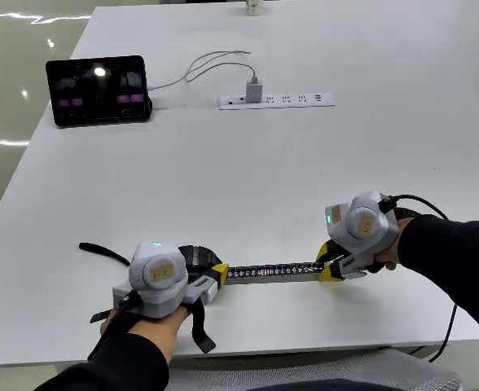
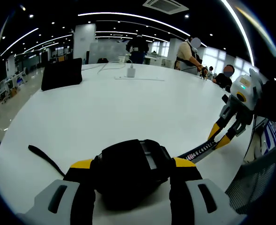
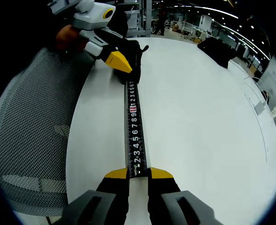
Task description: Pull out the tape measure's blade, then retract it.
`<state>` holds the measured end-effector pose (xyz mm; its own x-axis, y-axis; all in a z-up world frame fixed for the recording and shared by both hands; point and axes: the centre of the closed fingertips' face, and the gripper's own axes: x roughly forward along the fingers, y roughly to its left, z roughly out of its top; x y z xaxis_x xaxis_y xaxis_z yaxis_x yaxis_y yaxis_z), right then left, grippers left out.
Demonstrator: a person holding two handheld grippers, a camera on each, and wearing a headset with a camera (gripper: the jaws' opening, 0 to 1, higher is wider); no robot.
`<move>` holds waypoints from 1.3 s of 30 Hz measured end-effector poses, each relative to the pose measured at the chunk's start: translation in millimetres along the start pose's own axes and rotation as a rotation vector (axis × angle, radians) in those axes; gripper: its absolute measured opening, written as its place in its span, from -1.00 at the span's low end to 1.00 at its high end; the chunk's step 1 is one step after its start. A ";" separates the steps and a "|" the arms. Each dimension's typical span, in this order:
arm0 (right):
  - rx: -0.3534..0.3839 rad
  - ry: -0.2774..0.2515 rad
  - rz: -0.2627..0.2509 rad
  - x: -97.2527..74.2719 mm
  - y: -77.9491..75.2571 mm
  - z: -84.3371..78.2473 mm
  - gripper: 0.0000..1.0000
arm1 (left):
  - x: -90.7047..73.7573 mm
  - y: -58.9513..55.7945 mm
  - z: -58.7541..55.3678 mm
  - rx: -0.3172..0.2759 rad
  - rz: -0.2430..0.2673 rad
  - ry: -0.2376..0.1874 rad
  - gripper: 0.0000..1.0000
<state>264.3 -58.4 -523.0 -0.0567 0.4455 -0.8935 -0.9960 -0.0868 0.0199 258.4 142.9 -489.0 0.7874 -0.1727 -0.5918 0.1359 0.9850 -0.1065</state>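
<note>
Left gripper [image 1: 211, 273] sits low and close in, jaws clamped wide; right gripper [image 1: 329, 271] out to its side, jaws pinched tight.

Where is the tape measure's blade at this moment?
In the head view, the blade lies stretched along the near edge of the table, from the case in the left gripper to the right gripper pinching its end.

Left tool [image 1: 213, 274] clamps tape measure case [image 1: 195, 258]; right tool [image 1: 329, 272] pinches blade [image 1: 272, 271] end, blade stretched between.
</note>
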 end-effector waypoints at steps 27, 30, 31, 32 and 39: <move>0.013 -0.008 0.001 7.8 1.0 11.5 -0.77 | 1.6 0.3 -0.8 0.002 -0.001 0.005 0.18; 0.018 -0.010 0.001 8.9 1.2 12.8 -0.77 | 1.8 0.3 -0.8 0.002 -0.001 0.005 0.18; 0.017 -0.011 0.001 9.3 1.3 13.3 -0.77 | 1.8 0.2 -0.9 0.002 -0.001 0.005 0.18; 0.018 -0.011 0.001 9.8 1.2 13.7 -0.77 | 1.9 0.2 -0.9 0.002 -0.001 0.005 0.18; 0.020 -0.009 -0.004 11.8 0.6 16.3 -0.77 | 2.0 0.3 -1.3 0.003 -0.002 0.005 0.18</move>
<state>262.0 -38.7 -526.2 -0.0535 0.4538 -0.8895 -0.9974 -0.0676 0.0255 259.2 142.8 -491.2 0.7840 -0.1745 -0.5957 0.1390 0.9847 -0.1054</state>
